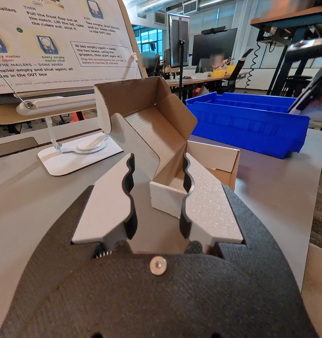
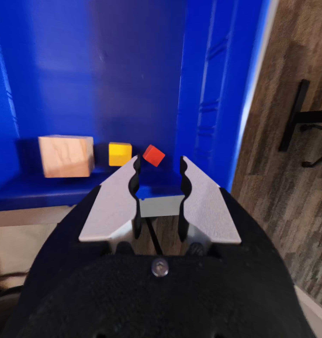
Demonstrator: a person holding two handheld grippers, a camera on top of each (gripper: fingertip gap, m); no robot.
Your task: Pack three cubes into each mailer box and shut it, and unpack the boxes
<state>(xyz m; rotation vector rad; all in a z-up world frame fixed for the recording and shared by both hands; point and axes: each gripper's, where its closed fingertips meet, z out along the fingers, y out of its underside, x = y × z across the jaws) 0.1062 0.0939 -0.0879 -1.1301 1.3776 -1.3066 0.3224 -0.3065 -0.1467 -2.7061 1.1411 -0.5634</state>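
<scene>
In the left wrist view an open white mailer box stands on the grey table with its brown-lined lid raised. What I see of its inside is empty. My left gripper is open and empty just in front of the box, its right finger over the box's near corner. In the right wrist view my right gripper is open and empty above a blue bin. In the bin lie a red cube just beyond the fingertips, a yellow cube and a larger plain wooden cube.
Two blue bins stand at the table's back right, with my right gripper blurred above them. A white stand holding an instruction sheet is at the back left. The table's right edge drops to carpet. My right fingertips sit around 45 cm from my left ones. The larger plain wooden cube is about 7 cm from my right fingertips.
</scene>
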